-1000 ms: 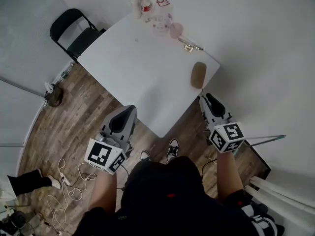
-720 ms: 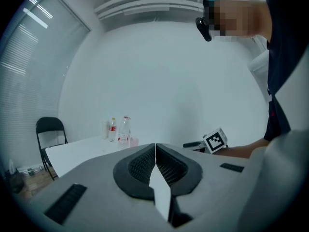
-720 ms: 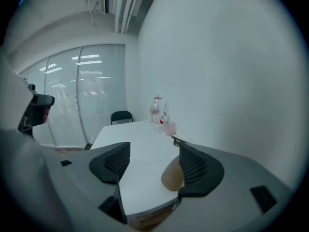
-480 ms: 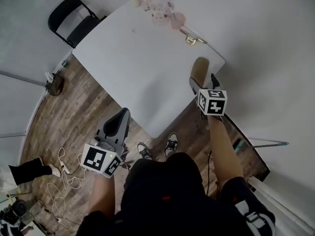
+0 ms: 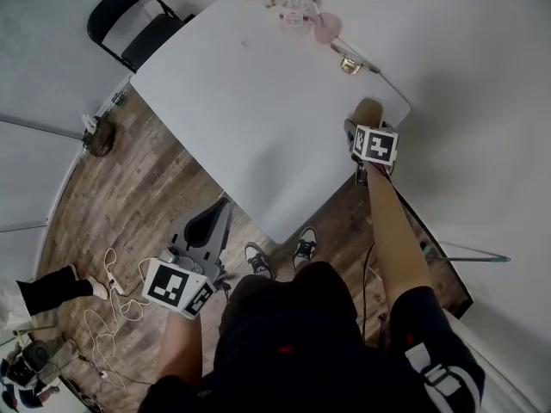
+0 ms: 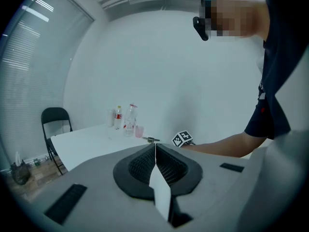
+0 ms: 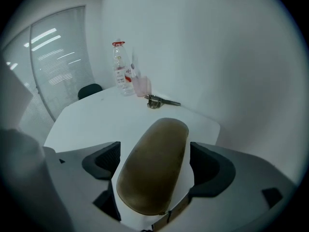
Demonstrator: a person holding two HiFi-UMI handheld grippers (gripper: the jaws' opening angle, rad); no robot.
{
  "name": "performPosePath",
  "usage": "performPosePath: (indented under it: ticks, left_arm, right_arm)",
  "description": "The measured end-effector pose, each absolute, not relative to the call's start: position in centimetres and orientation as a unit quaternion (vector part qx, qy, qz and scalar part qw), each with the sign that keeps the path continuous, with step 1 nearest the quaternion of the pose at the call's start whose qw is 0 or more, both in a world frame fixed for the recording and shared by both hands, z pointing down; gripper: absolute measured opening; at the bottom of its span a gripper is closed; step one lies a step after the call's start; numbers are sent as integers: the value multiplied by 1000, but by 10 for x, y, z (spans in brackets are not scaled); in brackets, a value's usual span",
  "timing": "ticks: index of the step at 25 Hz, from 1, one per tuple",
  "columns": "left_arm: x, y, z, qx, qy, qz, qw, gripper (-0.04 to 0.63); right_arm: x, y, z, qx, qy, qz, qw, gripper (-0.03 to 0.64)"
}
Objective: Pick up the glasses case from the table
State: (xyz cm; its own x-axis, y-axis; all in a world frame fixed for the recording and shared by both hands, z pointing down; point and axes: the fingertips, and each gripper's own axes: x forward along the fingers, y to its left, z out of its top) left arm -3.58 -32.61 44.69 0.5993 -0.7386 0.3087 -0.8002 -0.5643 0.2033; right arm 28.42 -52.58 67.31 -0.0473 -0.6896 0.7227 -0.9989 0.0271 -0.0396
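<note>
Currently the glasses case (image 7: 154,168) lies flat on the white desk (image 5: 241,101), near the desk's right-hand corner in the head view. It is an elongated oval shell with rounded ends and a dull olive-brown matte surface. In the right gripper view its long axis runs away from the camera toward the far desk edge, leaning slightly right, in line with the jaws.

The right gripper (image 5: 365,127) points down at the case. Its jaws have just been opening and stand wide, one dark ribbed pad on each side of the case. A strip of bare desk shows between each pad and the shell, so nothing is gripped.

The left gripper (image 6: 155,151) hangs over the wood-plank floor (image 5: 129,196), off the desk's near edge. Its jaws are pressed together with nothing between them.

Compared with one second ago, the right gripper has moved from beside the desk's near corner up to the case. The left gripper sits lower in the head view. The case has not shifted.
</note>
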Motion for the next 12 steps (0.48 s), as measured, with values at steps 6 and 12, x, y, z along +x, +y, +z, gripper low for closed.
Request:
performPosePath:
  ticks: [6, 12]
  left_arm:
    - [-43, -335, 451, 878, -438, 91, 170, 23]
    - [-53, -334, 454, 875, -441, 87, 176, 23]
  right_arm:
    - [285, -529, 703, 649, -618, 347, 274, 423]
    - [285, -529, 710, 653, -608, 337, 303, 422]
